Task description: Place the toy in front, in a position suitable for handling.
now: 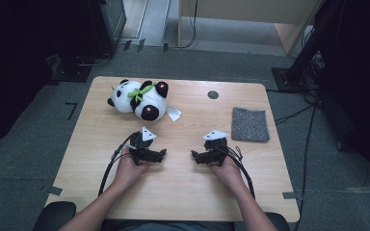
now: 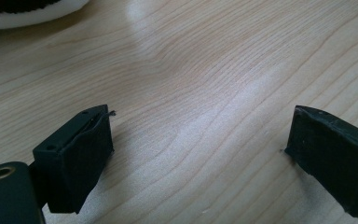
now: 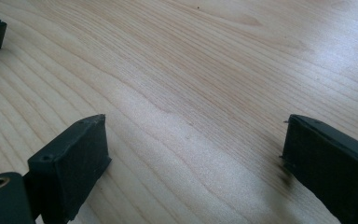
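Note:
A black-and-white panda plush (image 1: 140,99) with a green ribbon lies on the far left part of the wooden table (image 1: 183,192). My left gripper (image 1: 163,154) rests low over the table's middle, held by a hand, its jaws open and pointing right. My right gripper (image 1: 193,155) faces it from the right, also open. In the left gripper view the left gripper (image 2: 200,158) has bare wood between its jaws, and the plush's white edge (image 2: 28,11) shows at top left. In the right gripper view the right gripper (image 3: 193,163) is spread wide over bare wood.
A grey felt pad (image 1: 250,124) lies at the table's right side. A small dark round mark (image 1: 213,95) sits near the far edge. A white tag (image 1: 173,113) sticks out beside the plush. Cables trail from both grippers toward the near edge.

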A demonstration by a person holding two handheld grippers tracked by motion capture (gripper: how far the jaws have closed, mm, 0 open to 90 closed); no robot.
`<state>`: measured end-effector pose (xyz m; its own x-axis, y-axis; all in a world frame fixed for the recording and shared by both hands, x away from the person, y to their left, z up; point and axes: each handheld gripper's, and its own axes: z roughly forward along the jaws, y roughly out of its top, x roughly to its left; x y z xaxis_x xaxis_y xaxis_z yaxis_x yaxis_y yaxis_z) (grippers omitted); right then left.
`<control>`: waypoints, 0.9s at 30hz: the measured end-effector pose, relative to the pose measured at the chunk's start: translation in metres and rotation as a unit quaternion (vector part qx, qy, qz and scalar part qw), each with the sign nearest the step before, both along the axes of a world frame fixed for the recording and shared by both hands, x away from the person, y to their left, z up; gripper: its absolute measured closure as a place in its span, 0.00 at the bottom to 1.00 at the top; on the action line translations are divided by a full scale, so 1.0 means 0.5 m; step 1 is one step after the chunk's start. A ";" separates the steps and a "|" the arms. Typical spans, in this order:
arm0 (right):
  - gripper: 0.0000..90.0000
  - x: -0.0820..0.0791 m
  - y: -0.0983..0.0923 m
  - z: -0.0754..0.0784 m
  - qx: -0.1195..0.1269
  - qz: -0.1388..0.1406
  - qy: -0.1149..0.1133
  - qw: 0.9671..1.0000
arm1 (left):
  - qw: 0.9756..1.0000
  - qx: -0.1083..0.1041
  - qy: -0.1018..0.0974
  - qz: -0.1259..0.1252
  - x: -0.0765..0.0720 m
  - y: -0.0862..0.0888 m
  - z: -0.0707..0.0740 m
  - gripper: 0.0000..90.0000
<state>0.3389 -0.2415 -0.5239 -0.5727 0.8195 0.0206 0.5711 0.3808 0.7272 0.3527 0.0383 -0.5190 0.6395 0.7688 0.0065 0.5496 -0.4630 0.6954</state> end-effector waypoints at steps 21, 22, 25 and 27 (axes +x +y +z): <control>0.07 0.000 0.000 0.000 -0.001 0.000 0.000 1.000 | 1.000 -0.009 -0.002 -0.025 0.002 0.007 0.026 0.19; 0.07 0.000 0.000 0.000 0.000 0.000 0.000 1.000 | 0.999 -0.011 -0.003 -0.030 0.002 0.008 0.029 0.21; 0.07 0.000 0.000 0.000 -0.001 0.000 0.001 1.000 | 0.999 -0.017 -0.003 -0.036 0.004 0.011 0.038 0.25; 0.06 0.002 0.002 0.000 -0.001 -0.002 0.001 1.000 | 0.999 -0.032 0.007 -0.035 0.006 0.016 0.044 0.26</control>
